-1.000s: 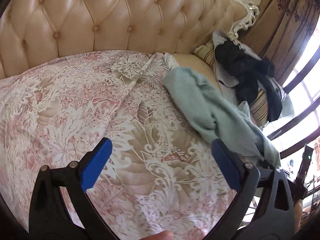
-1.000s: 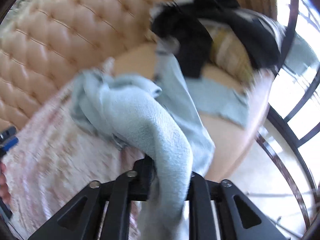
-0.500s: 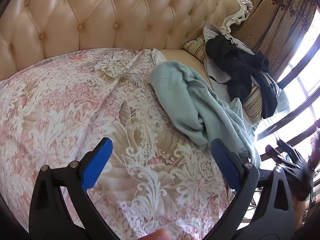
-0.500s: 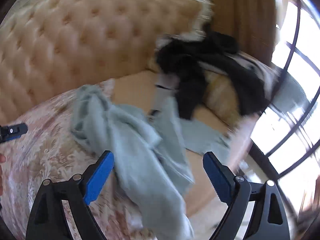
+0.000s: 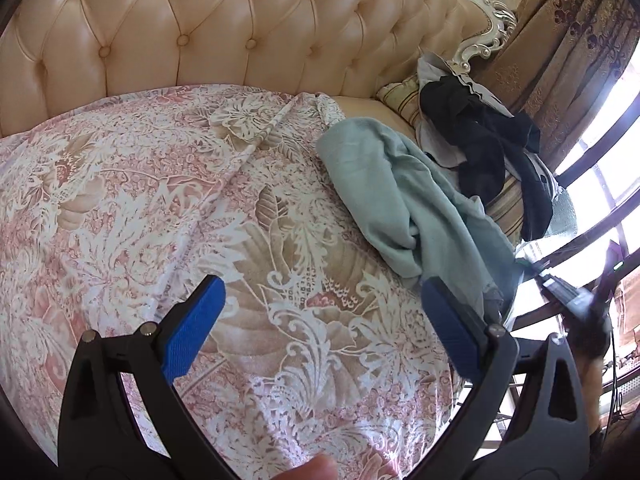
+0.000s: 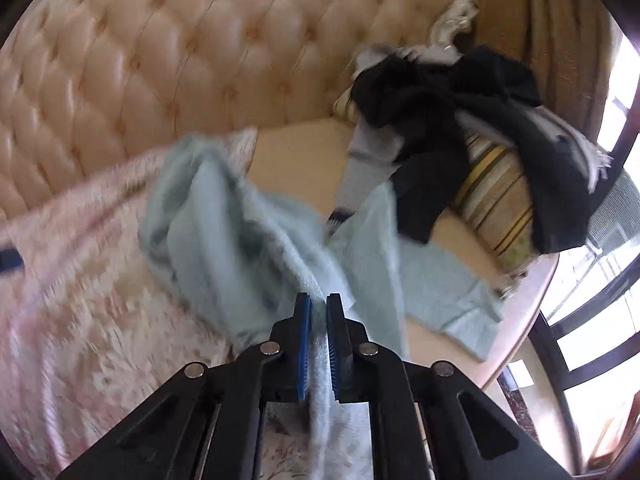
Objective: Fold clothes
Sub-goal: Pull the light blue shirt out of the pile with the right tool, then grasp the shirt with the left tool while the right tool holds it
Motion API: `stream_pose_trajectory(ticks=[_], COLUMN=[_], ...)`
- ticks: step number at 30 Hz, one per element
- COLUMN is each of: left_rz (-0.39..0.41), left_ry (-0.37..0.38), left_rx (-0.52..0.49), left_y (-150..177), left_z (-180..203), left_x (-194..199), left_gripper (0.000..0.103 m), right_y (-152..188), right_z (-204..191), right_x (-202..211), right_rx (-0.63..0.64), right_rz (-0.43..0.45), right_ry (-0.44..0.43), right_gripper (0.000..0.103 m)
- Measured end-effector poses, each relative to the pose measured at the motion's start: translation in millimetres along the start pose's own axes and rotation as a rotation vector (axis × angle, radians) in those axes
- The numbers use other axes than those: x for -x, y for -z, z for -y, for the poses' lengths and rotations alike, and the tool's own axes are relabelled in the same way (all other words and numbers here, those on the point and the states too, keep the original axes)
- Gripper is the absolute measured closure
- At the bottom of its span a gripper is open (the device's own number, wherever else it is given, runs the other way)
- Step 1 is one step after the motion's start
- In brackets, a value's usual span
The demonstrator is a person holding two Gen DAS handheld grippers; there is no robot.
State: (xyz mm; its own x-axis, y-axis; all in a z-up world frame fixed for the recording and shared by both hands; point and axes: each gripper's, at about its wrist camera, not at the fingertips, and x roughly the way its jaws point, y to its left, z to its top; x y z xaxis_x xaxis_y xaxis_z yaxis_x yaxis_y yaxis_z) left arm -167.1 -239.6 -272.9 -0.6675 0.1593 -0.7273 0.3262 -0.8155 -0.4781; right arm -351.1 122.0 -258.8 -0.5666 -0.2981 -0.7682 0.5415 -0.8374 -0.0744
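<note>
Now my right tongs pinch the pale green garment, which trails toward eleven o'clock across the floral bedspread; my left tongs hover spread above it, holding nothing.

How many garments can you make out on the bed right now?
3: a light blue garment pinched by the right gripper; a black garment draped over the striped pillow; a grey garment beneath it. More may be hidden in that pile.

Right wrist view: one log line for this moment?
right gripper: shut on light blue garment | left gripper: open, empty, over floral bedspread | dark clothes: on striped pillow
</note>
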Motion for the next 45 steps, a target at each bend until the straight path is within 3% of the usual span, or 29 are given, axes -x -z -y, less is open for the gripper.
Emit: stream_pose_trajectory(ticks=[2, 6, 10, 11, 13, 14, 15, 18, 21, 25, 26, 27, 28, 30, 32, 35, 39, 41, 42, 43, 44, 45], left_rz=[-0.002, -0.008, -0.009, -0.008, -0.012, -0.014, -0.017, -0.020, -0.018, -0.020, -0.022, -0.021, -0.019, -0.032, -0.111, -0.264, -0.436, -0.501, -0.528, -0.546, -0.564, -0.543], left_ry=[0.010, 0.027, 0.040, 0.040, 0.039, 0.039, 0.037, 0.033, 0.035, 0.033, 0.032, 0.045, 0.065, 0.149, 0.238, 0.346, 0.358, 0.339, 0.318, 0.293, 0.268, 0.257], left_rx=[0.003, -0.006, -0.014, -0.013, -0.010, -0.009, -0.013, -0.028, -0.014, -0.015, -0.018, -0.031, -0.050, -0.076, -0.030, 0.064, 0.173, 0.194, 0.193, 0.190, 0.187, 0.168], left_y=[0.1, 2.5, 5.1, 4.9, 5.8, 6.4, 7.4, 10.0, 9.9, 10.2, 9.8, 8.4, 6.4, 0.3, -10.5, -24.9, -27.4, -20.2, -16.0, -12.9, -9.7, -10.5], left_z=[2.3, 9.4, 14.8, 15.2, 15.7, 16.0, 16.8, 18.3, 16.6, 18.3, 19.7, 23.9, 29.7, 41.6, 51.7, 74.0, 105.8, 119.9, 124.0, 125.7, 127.5, 128.4], left_x=[-0.7, -0.7, 1.5, 1.3, 0.6, 0.2, 0.2, 1.5, 2.3, 0.5, -0.8, -3.0, -5.8, -18.1, -45.5, -95.1, -150.3, -171.5, -180.2, -186.6, -192.9, -188.2], left_gripper=[0.004, 0.004, 0.004, 0.004, 0.004, 0.004, 0.004, 0.004, 0.004, 0.004, 0.004, 0.004, 0.004, 0.004, 0.005, 0.014, 0.027, 0.027, 0.033, 0.051, 0.096, 0.099], right_y=[-14.6, -45.0, -62.0, -56.8, -36.9, -27.1, -14.7, 11.9, 25.3, 28.9, 28.4, 27.5, 26.4, 23.9, 21.3, 20.0, 20.8, 18.9, 17.8, 16.8, 15.8, 14.5], right_z=[11.2, 36.5, 48.6, 43.8, 28.8, 23.6, 17.4, 5.8, 0.8, 0.1, 0.4, 1.7, 3.6, 7.5, 11.8, 13.5, 16.1, 19.7, 20.7, 21.6, 22.5, 23.4], right_x=[22.3, 38.9, 43.1, 44.9, 39.3, 33.3, 25.5, 5.0, -12.9, -29.2, -31.9, -35.2, -37.9, -36.8, -33.1, -28.2, -17.5, -9.8, -8.3, -6.8, -6.2, -6.4], right_rx=[-0.022, -0.033, -0.054, -0.045, -0.005, 0.010, 0.024, 0.058, 0.115, 0.154, 0.157, 0.152, 0.134, 0.090, 0.043, 0.009, -0.019, -0.039, -0.040, -0.042, -0.044, -0.043], right_rz=[0.046, 0.105, 0.078, 0.089, 0.071, 0.055, 0.037, -0.026, -0.052, -0.085, -0.087, -0.096, -0.108, -0.096, -0.077, -0.059, -0.020, 0.002, 0.006, 0.010, 0.012, 0.015], right_ry=[-0.002, 0.087, 0.075, 0.060, 0.014, -0.005, -0.023, -0.027, 0.029, 0.031, 0.039, 0.039, 0.027, -0.013, -0.045, -0.050, -0.046, -0.049, -0.049, -0.049, -0.050, -0.049], right_gripper=[0.103, 0.103, 0.098, 0.094, 0.058, 0.030, 0.024, 0.025, 0.028, 0.042, 0.060, 0.088, 0.098, 0.100, 0.100, 0.100, 0.100, 0.100, 0.100, 0.100, 0.100, 0.100])
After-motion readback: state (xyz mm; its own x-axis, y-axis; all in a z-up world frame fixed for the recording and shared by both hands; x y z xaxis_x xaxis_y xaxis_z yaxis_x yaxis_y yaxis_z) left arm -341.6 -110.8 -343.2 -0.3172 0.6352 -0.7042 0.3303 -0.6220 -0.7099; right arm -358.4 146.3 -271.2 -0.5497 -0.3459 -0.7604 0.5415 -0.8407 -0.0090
